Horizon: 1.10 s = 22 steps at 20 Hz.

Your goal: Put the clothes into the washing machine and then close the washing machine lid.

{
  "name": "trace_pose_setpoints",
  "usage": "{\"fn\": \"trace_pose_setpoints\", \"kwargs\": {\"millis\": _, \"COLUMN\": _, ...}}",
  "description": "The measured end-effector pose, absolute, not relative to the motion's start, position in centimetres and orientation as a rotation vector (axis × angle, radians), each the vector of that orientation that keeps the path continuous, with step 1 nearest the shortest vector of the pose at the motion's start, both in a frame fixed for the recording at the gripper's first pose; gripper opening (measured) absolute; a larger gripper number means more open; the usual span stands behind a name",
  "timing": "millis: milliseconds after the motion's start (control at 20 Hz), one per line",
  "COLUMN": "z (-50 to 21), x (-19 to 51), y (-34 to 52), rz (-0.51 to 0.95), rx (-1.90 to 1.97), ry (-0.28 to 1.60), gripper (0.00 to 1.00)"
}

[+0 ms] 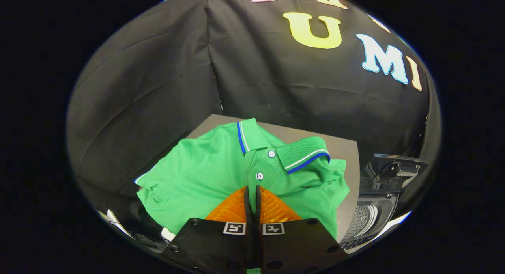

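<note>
A green knitted polo shirt point(221, 171) with a ribbed collar edged in blue and white stripes and two small white buttons on its placket hangs bunched in soft folds across the centre and lower middle of the frame. The gripper point(252, 193) rises from the bottom centre, its two ridged, wedge-shaped fingers drawn together with only a thin slit between them, and the shirt's cloth just below the lower button is pinched in that slit. Behind the shirt lies a flat grey matte tabletop point(347, 148). At the lower right of the frame stands the dark plastic washing machine point(375, 211) with its glossy lid point(394, 169) raised; a perforated metal drum point(361, 220) shows inside, well right of the fingers.
</note>
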State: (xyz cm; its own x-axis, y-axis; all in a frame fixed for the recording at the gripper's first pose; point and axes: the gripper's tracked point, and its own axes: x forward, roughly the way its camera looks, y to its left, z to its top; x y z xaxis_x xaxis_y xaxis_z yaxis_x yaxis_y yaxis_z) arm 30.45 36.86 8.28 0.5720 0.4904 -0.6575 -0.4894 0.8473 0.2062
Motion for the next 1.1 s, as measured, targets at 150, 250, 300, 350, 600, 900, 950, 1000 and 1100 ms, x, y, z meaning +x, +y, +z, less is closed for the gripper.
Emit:
{"fn": "trace_pose_setpoints", "kwargs": {"millis": 150, "z": 10.9, "x": 30.8, "y": 36.4, "rz": 0.577, "rx": 0.036, "ry": 0.728, "gripper": 0.02}}
{"fn": "trace_pose_setpoints", "kwargs": {"millis": 250, "z": 12.8, "x": 30.9, "y": 35.8, "rz": 0.578, "rx": 0.062, "ry": 0.692, "gripper": 0.02}}
{"fn": "trace_pose_setpoints", "kwargs": {"millis": 300, "z": 13.8, "x": 30.9, "y": 35.5, "rz": 0.580, "rx": 0.073, "ry": 0.676, "gripper": 0.02}}
{"fn": "trace_pose_setpoints", "kwargs": {"millis": 350, "z": 14.7, "x": 31.0, "y": 35.2, "rz": 0.580, "rx": 0.081, "ry": 0.658, "gripper": 0.02}}
{"fn": "trace_pose_setpoints", "kwargs": {"millis": 600, "z": 18.6, "x": 31.1, "y": 32.7, "rz": 0.555, "rx": 0.115, "ry": 0.588, "gripper": 0.01}}
{"fn": "trace_pose_setpoints", "kwargs": {"millis": 900, "z": 20.6, "x": 31.9, "y": 27.1, "rz": 0.477, "rx": 0.127, "ry": 0.553, "gripper": 0.01}}
{"fn": "trace_pose_setpoints", "kwargs": {"millis": 950, "z": 21.1, "x": 32.1, "y": 26.1, "rz": 0.463, "rx": 0.137, "ry": 0.548, "gripper": 0.01}}
{"fn": "trace_pose_setpoints", "kwargs": {"millis": 1000, "z": 21.5, "x": 32.4, "y": 25.0, "rz": 0.450, "rx": 0.142, "ry": 0.541, "gripper": 0.01}}
{"fn": "trace_pose_setpoints", "kwargs": {"millis": 1100, "z": 21.8, "x": 32.8, "y": 23.0, "rz": 0.427, "rx": 0.149, "ry": 0.533, "gripper": 0.01}}
